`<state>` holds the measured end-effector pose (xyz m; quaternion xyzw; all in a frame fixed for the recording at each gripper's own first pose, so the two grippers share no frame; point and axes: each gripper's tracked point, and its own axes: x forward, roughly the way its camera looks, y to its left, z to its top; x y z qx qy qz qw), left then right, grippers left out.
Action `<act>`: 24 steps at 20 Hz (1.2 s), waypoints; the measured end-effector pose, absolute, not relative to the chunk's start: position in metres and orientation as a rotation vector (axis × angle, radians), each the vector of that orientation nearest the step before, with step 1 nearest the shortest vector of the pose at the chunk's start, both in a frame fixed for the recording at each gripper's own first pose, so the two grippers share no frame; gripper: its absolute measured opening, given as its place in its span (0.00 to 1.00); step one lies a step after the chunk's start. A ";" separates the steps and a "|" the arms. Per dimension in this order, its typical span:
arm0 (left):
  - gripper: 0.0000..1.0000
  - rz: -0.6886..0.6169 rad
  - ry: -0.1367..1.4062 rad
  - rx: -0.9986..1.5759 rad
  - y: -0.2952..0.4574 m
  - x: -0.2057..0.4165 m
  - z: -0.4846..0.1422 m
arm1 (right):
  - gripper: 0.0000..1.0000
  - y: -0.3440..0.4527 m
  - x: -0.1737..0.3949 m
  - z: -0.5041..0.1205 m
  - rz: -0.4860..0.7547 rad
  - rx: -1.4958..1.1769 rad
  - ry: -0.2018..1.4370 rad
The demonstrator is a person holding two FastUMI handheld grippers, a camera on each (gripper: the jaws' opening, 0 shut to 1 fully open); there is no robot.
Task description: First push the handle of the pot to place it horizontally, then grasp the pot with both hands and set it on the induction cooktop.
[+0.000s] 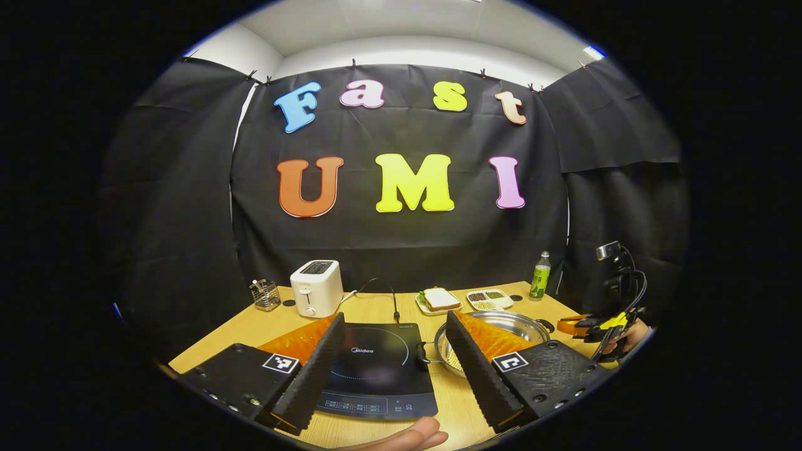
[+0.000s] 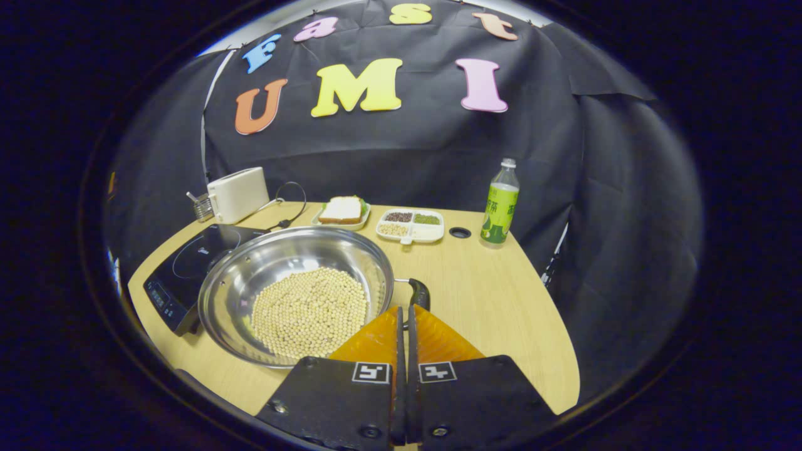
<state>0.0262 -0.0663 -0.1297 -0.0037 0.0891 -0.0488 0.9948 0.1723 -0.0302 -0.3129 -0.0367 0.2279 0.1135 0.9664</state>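
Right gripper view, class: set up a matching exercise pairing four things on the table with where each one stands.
Things:
1. pot
2. green bottle
3. toaster
4. sandwich plate

Places:
A. far right of the table, by the round hole
B. back left corner, beside the wire holder
C. nearest the right gripper, holding beans
D. at the back, left of the divided tray

Pairs: 1-C, 2-A, 3-B, 4-D

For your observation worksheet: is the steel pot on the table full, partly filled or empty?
Partly filled. In the right gripper view a layer of pale beans covers the pot's bottom only, with bare steel wall above it.
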 end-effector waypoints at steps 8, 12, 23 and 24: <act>0.96 -0.146 0.309 -0.042 -0.096 0.068 -0.197 | 0.85 -0.053 0.163 -0.281 0.159 -0.061 0.362; 0.97 -0.156 0.387 -0.041 -0.108 0.097 -0.234 | 0.89 -0.060 0.173 -0.290 0.140 0.030 0.427; 0.97 -0.213 0.562 -0.040 -0.136 0.151 -0.303 | 0.86 -0.045 0.222 -0.319 0.189 0.088 0.505; 0.97 -0.220 0.582 -0.041 -0.138 0.153 -0.310 | 0.85 -0.041 0.225 -0.324 0.197 0.095 0.523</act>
